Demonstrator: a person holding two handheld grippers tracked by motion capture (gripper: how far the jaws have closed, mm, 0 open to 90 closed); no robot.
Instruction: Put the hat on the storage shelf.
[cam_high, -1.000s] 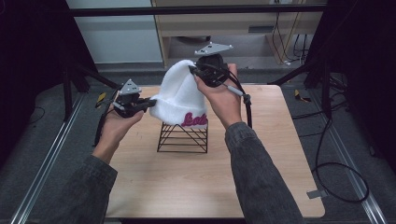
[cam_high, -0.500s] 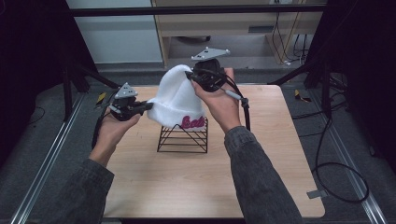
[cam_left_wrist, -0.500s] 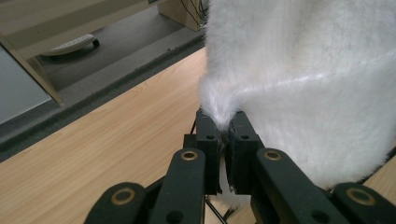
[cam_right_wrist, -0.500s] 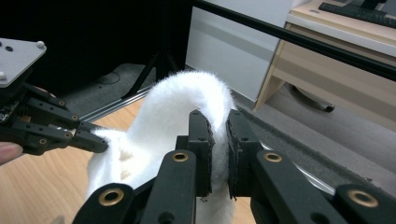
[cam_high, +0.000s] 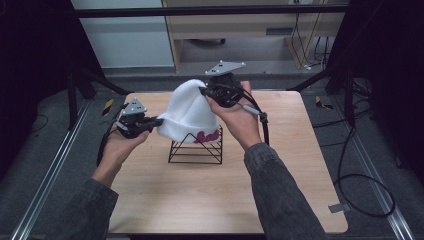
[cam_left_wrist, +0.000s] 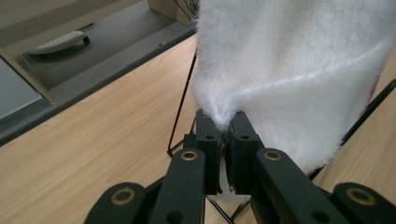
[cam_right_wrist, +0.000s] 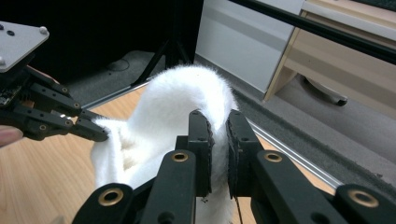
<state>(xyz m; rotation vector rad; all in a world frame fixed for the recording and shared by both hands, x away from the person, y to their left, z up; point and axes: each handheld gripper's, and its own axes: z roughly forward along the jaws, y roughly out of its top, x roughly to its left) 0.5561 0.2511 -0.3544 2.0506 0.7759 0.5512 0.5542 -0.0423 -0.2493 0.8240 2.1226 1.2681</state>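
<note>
I count one white hat (cam_high: 189, 114), one black wire rack (cam_high: 196, 148) and one wooden table (cam_high: 280, 190) under them. My left gripper (cam_high: 156, 121) is clenched on the hat's lower brim at its left side; in the left gripper view the two jaws pinch a tuft of the fuzzy knit between them, with the rack's thin wires just behind. My right gripper (cam_high: 204, 91) is clamped on the top of the hat at the far side, and in the right gripper view its jaws squeeze a fold of white fabric. The hat is held up between the two grippers, draped over the rack, its pink lettering (cam_high: 206, 137) low on the front near the rack's top edge. Two hands, two sleeves come in from below
</note>
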